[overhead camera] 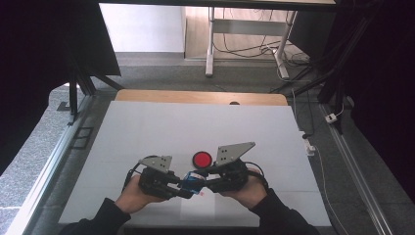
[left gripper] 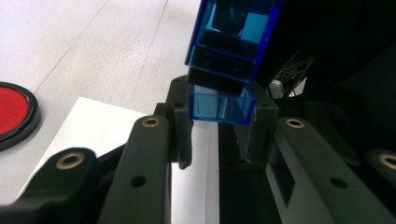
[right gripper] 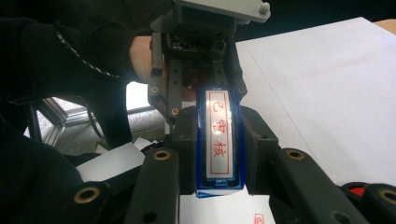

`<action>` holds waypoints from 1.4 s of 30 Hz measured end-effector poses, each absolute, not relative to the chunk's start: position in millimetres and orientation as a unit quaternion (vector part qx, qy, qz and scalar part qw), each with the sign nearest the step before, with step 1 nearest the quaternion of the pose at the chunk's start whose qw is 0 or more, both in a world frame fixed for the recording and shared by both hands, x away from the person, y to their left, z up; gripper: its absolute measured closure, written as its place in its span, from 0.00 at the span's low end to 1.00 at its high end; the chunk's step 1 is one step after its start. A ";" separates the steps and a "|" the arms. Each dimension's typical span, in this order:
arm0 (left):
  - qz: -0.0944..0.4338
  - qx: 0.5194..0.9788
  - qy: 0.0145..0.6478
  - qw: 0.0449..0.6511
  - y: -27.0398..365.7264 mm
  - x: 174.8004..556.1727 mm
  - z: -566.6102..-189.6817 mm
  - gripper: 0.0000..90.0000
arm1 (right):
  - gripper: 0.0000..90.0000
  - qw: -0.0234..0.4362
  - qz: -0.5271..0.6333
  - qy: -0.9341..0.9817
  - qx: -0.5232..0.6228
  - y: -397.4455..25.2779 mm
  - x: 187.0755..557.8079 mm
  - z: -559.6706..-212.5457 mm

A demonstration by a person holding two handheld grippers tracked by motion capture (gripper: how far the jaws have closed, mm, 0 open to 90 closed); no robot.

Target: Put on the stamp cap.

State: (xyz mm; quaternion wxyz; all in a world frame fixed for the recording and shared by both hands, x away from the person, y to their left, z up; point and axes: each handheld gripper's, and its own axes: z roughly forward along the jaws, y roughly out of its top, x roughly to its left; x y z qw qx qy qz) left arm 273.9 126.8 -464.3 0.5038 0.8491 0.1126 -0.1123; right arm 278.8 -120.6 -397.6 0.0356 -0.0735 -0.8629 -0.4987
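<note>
Over the white table point(overhead camera: 147, 132), both grippers clamp the blue stamp point(overhead camera: 194, 180).

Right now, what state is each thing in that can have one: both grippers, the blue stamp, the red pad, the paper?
left gripper: shut on the blue stamp's clear cap end.
right gripper: shut on the blue stamp body.
blue stamp: held off the table between both grippers, red-lettered label facing up.
red ink pad: open, flat on the table, untouched.
paper slip: flat under the grippers, a red mark on it.
</note>
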 end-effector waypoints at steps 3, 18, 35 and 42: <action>-0.116 0.848 0.108 0.506 127.8 274.0 -465.0 0.76 | 0.79 0.037 -0.498 -0.864 -0.070 -120.2 278.3 -397.6; -0.126 0.841 0.084 0.519 130.6 273.5 -464.4 0.76 | 0.79 0.057 -0.502 -0.861 -0.058 -117.6 276.6 -399.4; -0.107 0.851 0.064 0.511 131.2 270.2 -461.9 0.76 | 0.79 0.088 -0.512 -0.852 -0.062 -118.8 280.6 -407.1; -0.097 0.854 0.070 0.507 130.5 268.8 -462.2 0.75 | 0.79 0.070 -0.502 -0.860 -0.056 -116.2 277.0 -404.5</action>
